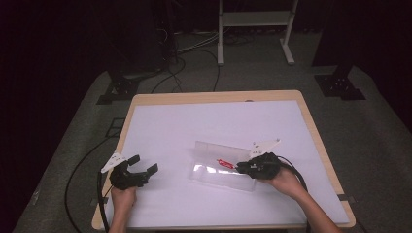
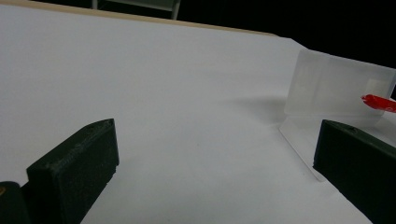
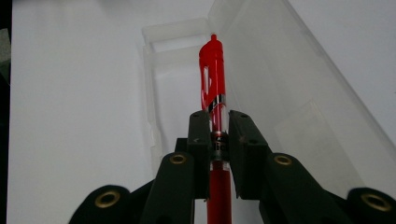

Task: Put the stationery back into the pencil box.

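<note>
One red pen (image 3: 213, 79) sits clamped in my right gripper (image 3: 218, 135), jaws closed on its barrel, its long axis running along the open clear case (image 3: 261, 93) and its tip over the tray. My left gripper (image 2: 210, 158) waits wide open, empty, well left of the case.

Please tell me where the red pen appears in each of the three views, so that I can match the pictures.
High view: the red pen lies right of centre, over the clear plastic case, in the right gripper.
Left gripper view: its tip shows at the right edge.
Right gripper view: the pen stands in the centre, clamped.
Shared landmark: the case.
</note>
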### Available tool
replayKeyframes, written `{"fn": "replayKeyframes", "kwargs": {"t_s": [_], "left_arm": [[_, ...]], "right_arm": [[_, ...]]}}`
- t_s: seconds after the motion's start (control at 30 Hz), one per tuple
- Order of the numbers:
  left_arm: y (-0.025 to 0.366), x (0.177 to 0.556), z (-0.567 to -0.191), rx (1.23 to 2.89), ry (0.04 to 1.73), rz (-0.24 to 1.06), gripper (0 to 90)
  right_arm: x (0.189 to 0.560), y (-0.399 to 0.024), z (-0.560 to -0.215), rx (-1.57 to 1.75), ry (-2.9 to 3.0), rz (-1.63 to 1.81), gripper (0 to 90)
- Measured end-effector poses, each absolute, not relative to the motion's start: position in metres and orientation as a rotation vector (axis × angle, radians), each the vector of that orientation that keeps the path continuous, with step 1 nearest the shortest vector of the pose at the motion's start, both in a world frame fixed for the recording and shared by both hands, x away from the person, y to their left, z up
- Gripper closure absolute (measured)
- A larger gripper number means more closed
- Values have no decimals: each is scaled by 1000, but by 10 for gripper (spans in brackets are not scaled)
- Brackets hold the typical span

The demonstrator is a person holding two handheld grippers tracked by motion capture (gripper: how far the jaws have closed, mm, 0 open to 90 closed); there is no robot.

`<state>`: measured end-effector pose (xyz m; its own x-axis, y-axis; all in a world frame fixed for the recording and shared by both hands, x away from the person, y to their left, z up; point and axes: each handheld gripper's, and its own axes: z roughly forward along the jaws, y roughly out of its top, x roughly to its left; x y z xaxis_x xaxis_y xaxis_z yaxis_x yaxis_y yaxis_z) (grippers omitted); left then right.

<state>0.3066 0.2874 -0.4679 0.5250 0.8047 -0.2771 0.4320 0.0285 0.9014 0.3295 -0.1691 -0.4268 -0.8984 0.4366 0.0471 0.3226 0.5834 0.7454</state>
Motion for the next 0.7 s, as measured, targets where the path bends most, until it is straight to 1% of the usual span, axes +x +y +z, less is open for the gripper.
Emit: {"fn": "replayKeyframes", "kwargs": {"t_s": [0.7], "left_arm": [[288, 306, -468, 1597, 1082, 399, 0]], "right_arm": [[336, -148, -447, 617, 2746, 1169, 786]]}}
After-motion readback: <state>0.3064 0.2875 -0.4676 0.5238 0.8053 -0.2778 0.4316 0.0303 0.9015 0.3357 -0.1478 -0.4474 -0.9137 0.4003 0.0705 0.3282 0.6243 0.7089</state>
